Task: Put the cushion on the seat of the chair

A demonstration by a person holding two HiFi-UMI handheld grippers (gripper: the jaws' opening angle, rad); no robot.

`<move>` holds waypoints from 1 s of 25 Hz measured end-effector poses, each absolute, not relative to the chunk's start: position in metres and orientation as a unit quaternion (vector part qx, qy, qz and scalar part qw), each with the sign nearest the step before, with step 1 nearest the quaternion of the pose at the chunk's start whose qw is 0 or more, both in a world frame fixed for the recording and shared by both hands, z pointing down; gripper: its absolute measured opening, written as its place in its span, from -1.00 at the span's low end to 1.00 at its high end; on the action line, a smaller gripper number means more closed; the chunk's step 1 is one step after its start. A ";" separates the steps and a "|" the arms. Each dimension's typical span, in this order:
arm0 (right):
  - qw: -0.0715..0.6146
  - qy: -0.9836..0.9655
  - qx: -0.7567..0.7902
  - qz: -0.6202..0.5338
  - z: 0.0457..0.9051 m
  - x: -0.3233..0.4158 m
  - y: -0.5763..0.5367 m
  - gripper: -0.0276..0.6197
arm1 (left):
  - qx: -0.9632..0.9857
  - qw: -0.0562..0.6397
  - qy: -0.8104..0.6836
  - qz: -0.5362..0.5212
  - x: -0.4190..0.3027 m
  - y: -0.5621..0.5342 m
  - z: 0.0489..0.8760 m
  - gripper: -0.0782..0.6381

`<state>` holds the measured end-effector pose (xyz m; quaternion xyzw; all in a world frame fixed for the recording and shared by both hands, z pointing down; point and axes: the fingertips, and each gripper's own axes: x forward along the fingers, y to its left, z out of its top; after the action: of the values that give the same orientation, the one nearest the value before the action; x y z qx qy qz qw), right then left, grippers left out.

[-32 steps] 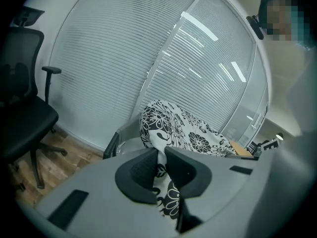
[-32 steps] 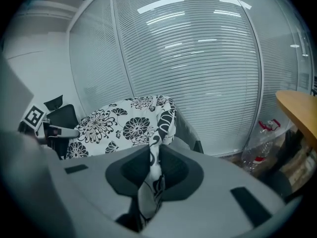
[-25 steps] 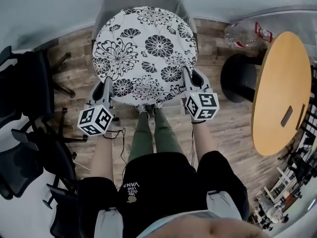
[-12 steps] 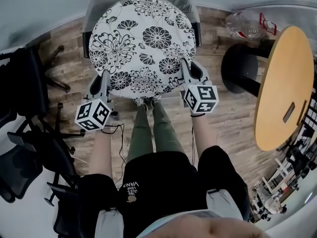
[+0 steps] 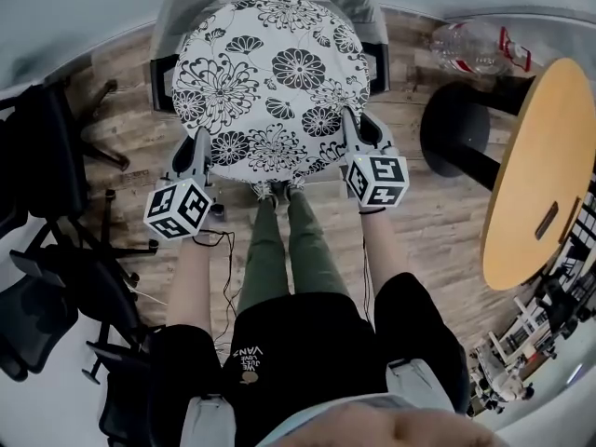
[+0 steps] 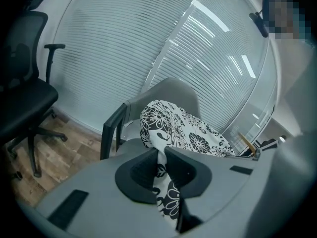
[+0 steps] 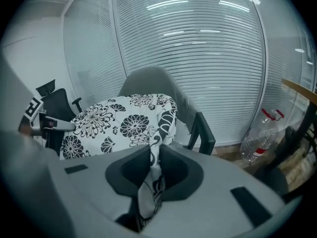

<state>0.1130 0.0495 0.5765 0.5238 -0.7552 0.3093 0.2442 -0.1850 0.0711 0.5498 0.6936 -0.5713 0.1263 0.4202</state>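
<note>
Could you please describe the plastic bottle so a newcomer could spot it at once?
Find the round wooden table at the right of the head view. Beside its black base is the bottle: the only clear thing there, with red markings.

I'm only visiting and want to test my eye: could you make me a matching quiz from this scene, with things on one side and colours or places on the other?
Things:
1 cushion
2 chair
3 bottle
4 table

Descriptions:
A tan round top
B grey, dark armrests
C black-and-white flowers
D clear, on the floor

Pairs: 1-C; 2-B; 3-D; 4-A
</note>
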 end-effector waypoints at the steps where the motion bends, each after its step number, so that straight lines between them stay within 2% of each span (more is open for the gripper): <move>1: 0.245 -0.755 0.523 0.310 0.580 0.113 0.050 -0.74 | 0.693 0.420 -0.572 0.128 -0.185 0.071 0.553 -0.65; 25: 0.284 -0.741 0.519 0.318 0.612 0.117 0.046 -0.74 | 0.680 0.435 -0.568 0.159 -0.185 0.065 0.588 -0.65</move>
<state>0.1172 0.0464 0.6115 0.5190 -0.7407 0.3184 0.2840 -0.1853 0.0650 0.5877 0.6797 -0.5684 0.1592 0.4353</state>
